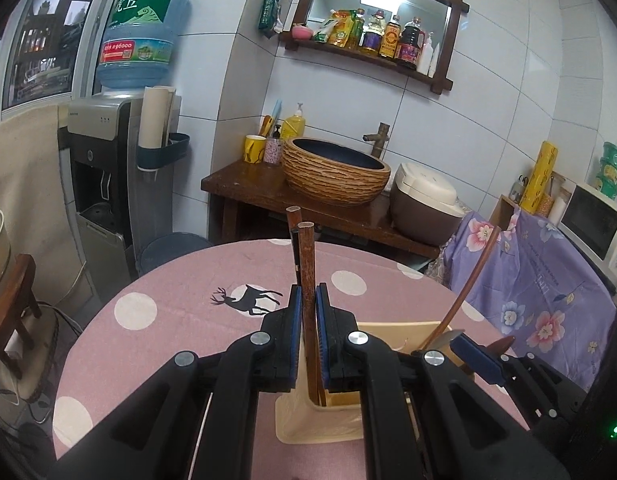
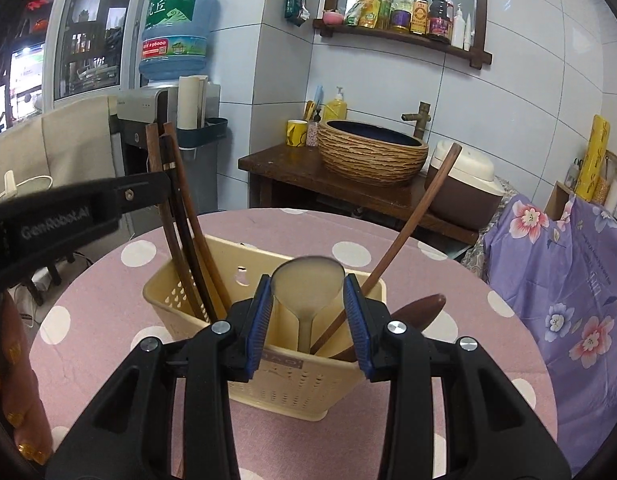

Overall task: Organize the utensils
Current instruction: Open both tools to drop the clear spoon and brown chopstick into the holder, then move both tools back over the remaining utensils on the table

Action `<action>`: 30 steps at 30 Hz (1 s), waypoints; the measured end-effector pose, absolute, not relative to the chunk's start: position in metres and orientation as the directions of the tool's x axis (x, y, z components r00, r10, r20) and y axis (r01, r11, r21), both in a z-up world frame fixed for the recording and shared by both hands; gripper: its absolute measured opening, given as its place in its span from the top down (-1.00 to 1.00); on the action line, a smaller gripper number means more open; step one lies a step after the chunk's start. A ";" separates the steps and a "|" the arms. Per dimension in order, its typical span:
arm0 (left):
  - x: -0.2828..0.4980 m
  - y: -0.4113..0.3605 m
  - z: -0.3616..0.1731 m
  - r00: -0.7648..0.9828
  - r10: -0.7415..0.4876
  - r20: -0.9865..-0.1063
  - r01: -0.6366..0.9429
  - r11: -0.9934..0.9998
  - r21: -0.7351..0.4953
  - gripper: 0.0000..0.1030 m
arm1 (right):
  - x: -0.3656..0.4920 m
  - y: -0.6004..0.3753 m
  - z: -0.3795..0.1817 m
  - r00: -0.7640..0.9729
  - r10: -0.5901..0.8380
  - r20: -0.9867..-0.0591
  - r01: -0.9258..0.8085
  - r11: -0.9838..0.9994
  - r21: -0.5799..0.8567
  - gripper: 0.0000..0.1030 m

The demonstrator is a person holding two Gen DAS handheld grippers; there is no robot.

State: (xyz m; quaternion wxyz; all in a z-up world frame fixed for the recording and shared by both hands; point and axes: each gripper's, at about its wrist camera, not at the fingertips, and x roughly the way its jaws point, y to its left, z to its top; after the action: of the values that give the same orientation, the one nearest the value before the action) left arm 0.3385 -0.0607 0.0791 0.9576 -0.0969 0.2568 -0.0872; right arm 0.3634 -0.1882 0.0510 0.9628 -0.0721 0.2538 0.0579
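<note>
A cream plastic utensil holder (image 2: pixel 292 384) stands on the pink dotted tablecloth (image 2: pixel 108 280). My left gripper (image 1: pixel 308 300) is shut on brown chopsticks (image 1: pixel 307 264) that stand upright, their lower ends inside the holder (image 1: pixel 320 432). In the right wrist view the chopsticks (image 2: pixel 180 216) lean in the holder's left compartment. My right gripper (image 2: pixel 308 300) is shut on the bowl of a metal spoon (image 2: pixel 308 280), whose handle runs down into the holder. A long wooden ladle handle (image 2: pixel 412 220) and a dark wooden spoon (image 2: pixel 420 308) lean out to the right.
The round table's far edge (image 1: pixel 248 246) faces a wooden washstand (image 1: pixel 244 184) with a woven basin (image 1: pixel 336 176) and a rice cooker (image 1: pixel 424 200). Purple floral cloth (image 2: pixel 568 300) covers something on the right. A water dispenser (image 1: pixel 100 168) stands on the left. A patterned sleeve (image 2: pixel 12 380) shows lower left.
</note>
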 end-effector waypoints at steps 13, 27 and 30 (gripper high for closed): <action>0.261 -0.032 0.071 0.845 -0.230 -0.483 0.140 0.966 -0.216 -0.64 | 0.301 -0.194 0.067 0.892 0.102 -0.440 -0.150 0.986 -0.077 -0.21; 0.181 -0.002 -0.033 0.714 -0.175 -0.678 0.085 0.983 -0.164 -0.84 | 0.204 -0.200 -0.026 0.738 0.229 -0.635 -0.294 0.956 0.004 -0.35; 0.176 -0.001 -0.046 0.698 -0.171 -0.695 0.075 0.983 -0.166 -0.82 | 0.198 -0.202 -0.045 0.687 0.264 -0.677 -0.314 0.948 0.051 -0.35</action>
State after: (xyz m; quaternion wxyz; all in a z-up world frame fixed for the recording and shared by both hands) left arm 0.1760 -0.0006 -0.0460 0.9193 -0.0625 0.3828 -0.0670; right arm 0.1985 -0.2018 -0.0448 0.9178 -0.0345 0.3631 0.1573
